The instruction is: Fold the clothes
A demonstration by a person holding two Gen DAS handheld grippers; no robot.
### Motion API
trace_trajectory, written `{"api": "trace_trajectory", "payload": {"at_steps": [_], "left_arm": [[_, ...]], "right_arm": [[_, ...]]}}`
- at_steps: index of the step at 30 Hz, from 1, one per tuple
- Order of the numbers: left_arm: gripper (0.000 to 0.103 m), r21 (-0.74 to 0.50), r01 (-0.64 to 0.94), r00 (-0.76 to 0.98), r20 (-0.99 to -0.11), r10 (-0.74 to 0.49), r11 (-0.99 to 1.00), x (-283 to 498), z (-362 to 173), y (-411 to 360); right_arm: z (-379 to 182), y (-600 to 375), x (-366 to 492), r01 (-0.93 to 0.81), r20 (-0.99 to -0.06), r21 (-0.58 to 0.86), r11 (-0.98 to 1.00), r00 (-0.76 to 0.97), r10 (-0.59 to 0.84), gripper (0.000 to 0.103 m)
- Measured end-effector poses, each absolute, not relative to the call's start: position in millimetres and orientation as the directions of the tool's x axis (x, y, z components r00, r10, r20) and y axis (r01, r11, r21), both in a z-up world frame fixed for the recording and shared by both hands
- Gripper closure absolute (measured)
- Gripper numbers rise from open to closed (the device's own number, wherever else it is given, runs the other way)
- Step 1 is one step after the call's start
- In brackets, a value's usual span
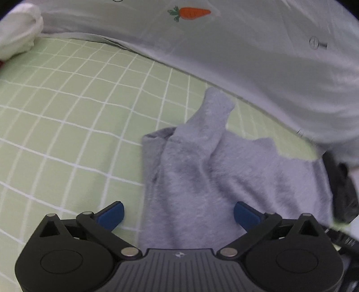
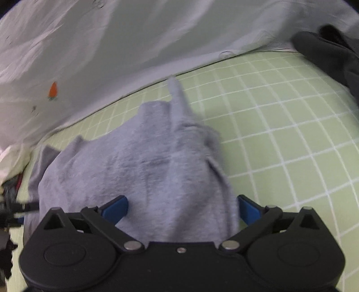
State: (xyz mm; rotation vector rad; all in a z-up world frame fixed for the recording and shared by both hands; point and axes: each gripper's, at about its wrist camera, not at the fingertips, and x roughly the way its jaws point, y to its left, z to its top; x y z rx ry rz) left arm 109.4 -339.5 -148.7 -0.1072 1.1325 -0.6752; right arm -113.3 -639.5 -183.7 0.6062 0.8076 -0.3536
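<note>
Nearest the lens in each wrist view are the blue-padded fingers, and both grippers stand wide open with nothing clamped: the left gripper (image 1: 178, 214) straddles the near edge of the grey garment (image 1: 202, 170), one finger over the sheet beside the garment and one over the fleece, while the right gripper (image 2: 182, 209) has grey cloth filling the gap between its spread fingers without either pad pressing it. The garment lies bunched on the green checked sheet (image 1: 67, 112), a narrow tongue of it, perhaps a sleeve or a corner, pointing away from the grippers toward the pale quilt (image 1: 246, 45). Judging by the ridges and the turned-over flap at the garment's left side, it is neither spread flat nor squared into a neat fold; this could be cloth about to be straightened or one partly gathered, and the pictures do not settle which. Jaws held open over opposite sides would suit pinching two edges at once. Beyond the garment the quilt, printed with a carrot (image 1: 190, 13), borders the sheet; a dark garment (image 2: 332, 56) lies well off past the grey garment's right side.
</note>
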Motion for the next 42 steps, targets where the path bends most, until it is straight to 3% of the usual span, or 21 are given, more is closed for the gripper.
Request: {"api": "trace_trajectory", "payload": {"at_steps": [7, 9, 10, 11, 13, 15, 19, 26, 31, 35, 42], "left_arm": [[0.004, -0.418, 0.544, 0.173, -0.793, -0.585, 0.728, 82.2, -149.0, -368.4], [0.02, -0.431, 0.545, 0.159, -0.789, -0.593, 0.719, 71.7, -146.3, -370.2], [0.038, -0.473, 0.52, 0.137, -0.776, -0.615, 0.712, 67.3, -144.9, -366.9], [0.049, -0.52, 0.492, 0.113, -0.757, -0.644, 0.698, 64.4, -144.7, -361.5], [0.054, -0.606, 0.436, 0.074, -0.713, -0.698, 0.665, 52.6, -145.0, -347.4], [0.055, -0.605, 0.433, 0.077, -0.714, -0.696, 0.668, 36.6, -142.9, -331.9], [0.058, -0.626, 0.427, 0.038, -0.709, -0.704, 0.653, 12.7, -139.9, -303.9], [0.058, -0.62, 0.603, -0.1, -0.682, -0.724, 0.501, -32.6, -120.7, -315.7], [0.058, -0.581, 0.729, -0.21, -0.693, -0.69, 0.362, -91.5, -117.3, -354.0], [0.058, -0.521, 0.79, -0.192, -0.711, -0.677, 0.324, -145.8, -116.3, -399.2], [0.06, -0.521, 0.757, -0.104, -0.692, -0.714, 0.395, -232.7, -111.6, -501.6]], "right_arm": [[-183.5, -626.4, -99.8, 0.487, -0.725, 0.482, 0.728, 0.689, 0.02, 0.0], [-186.0, -610.8, -104.5, 0.471, -0.702, 0.557, 0.684, 0.707, 0.084, 0.0], [-187.3, -603.1, -106.9, 0.462, -0.688, 0.592, 0.66, 0.717, 0.116, 0.001], [-188.6, -595.3, -109.3, 0.453, -0.673, 0.627, 0.634, 0.725, 0.147, 0.003], [-191.1, -579.8, -114.0, 0.434, -0.637, 0.692, 0.577, 0.742, 0.206, 0.028], [-192.7, -564.0, -120.1, 0.417, -0.603, 0.743, 0.524, 0.756, 0.254, 0.032], [-175.5, -539.1, -152.9, 0.439, -0.652, 0.67, 0.599, 0.733, 0.194, 0.042], [-145.1, -511.5, -227.3, 0.562, -0.689, 0.592, 0.578, 0.725, 0.002, 0.043], [-145.2, -515.5, -308.7, 0.664, -0.703, 0.577, 0.476, 0.7, -0.125, 0.043], [-157.7, -546.1, -363.5, 0.682, -0.69, 0.59, 0.431, 0.704, -0.17, 0.043], [-154.2, -673.5, -429.6, 0.59, -0.647, 0.549, 0.592, 0.749, -0.145, 0.044]]}}
